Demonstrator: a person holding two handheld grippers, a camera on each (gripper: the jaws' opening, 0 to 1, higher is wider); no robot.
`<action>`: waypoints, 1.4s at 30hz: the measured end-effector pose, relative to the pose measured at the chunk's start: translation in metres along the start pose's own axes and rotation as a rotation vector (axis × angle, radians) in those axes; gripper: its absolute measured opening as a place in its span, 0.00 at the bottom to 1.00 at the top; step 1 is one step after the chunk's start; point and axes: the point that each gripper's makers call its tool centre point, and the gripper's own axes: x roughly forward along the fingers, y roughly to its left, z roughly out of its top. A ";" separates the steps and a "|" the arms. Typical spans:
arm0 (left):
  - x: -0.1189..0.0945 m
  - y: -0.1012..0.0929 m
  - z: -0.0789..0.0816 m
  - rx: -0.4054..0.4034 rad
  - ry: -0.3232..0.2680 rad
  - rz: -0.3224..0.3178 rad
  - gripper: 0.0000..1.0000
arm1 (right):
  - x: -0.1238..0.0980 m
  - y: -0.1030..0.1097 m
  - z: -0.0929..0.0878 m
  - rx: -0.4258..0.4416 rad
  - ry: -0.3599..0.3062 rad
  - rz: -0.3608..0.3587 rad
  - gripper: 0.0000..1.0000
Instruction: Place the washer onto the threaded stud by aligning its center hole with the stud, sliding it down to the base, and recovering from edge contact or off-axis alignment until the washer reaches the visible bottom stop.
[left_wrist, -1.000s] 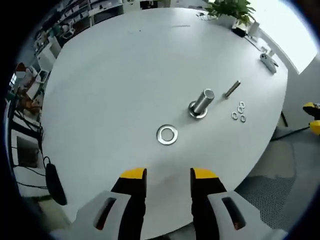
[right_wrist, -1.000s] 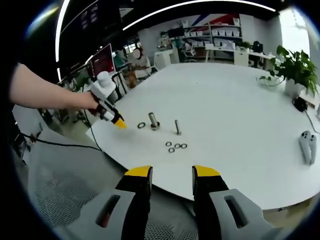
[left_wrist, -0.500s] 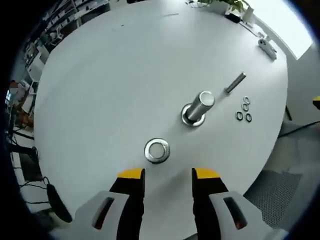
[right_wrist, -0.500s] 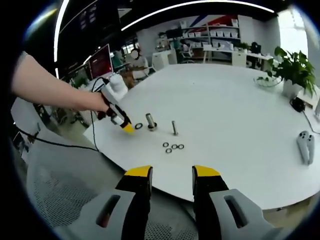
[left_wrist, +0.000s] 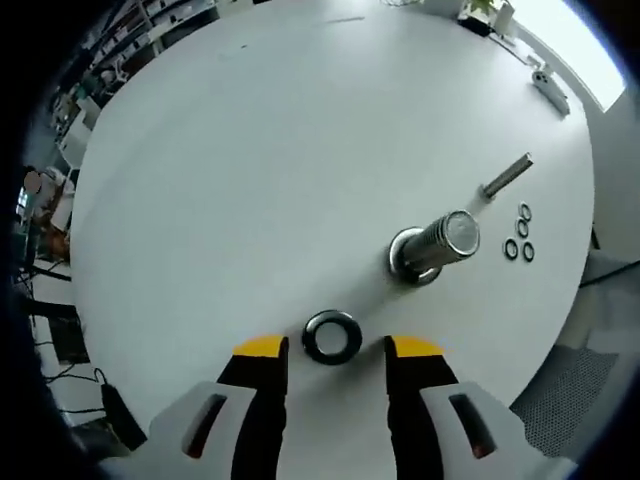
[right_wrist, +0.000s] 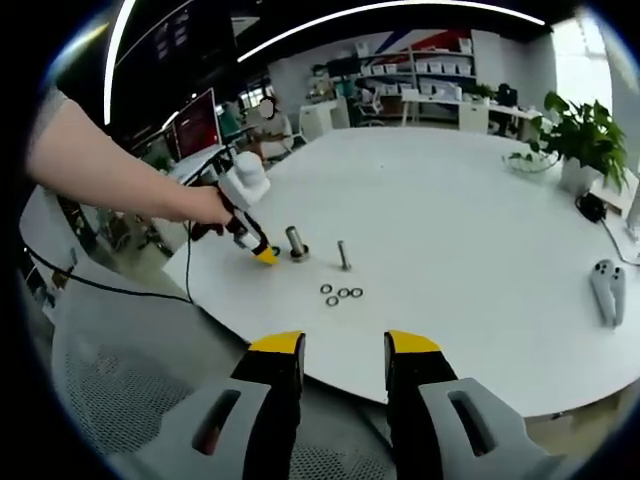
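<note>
Bright, even light on the white table (left_wrist: 250, 150), sharp focus, strong fisheye bending at edges.

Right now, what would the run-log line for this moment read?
left tool: open, straddling washer on table | stud: upright, bare | right tool: open, off table edge

Silver washer (left_wrist: 332, 337), steel-grey stud (left_wrist: 436, 246), white table (left_wrist: 250, 170), yellow claw tips.

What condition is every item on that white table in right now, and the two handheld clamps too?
Washer: flat on the table, between the open left gripper tips.
Stud: upright, bare.
Bolt: standing apart.
Three small rings: loose, clustered.
Right gripper: open, empty, off the table.
</note>
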 end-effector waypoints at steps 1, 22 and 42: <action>0.001 0.001 0.000 0.002 0.002 -0.001 0.37 | 0.000 0.000 0.000 0.000 0.000 0.001 0.34; 0.001 -0.001 0.001 -0.025 0.048 0.005 0.20 | 0.000 0.000 -0.001 -0.004 0.003 -0.002 0.34; -0.004 -0.013 -0.011 0.092 0.075 -0.023 0.18 | -0.001 -0.002 0.001 0.003 -0.008 -0.010 0.34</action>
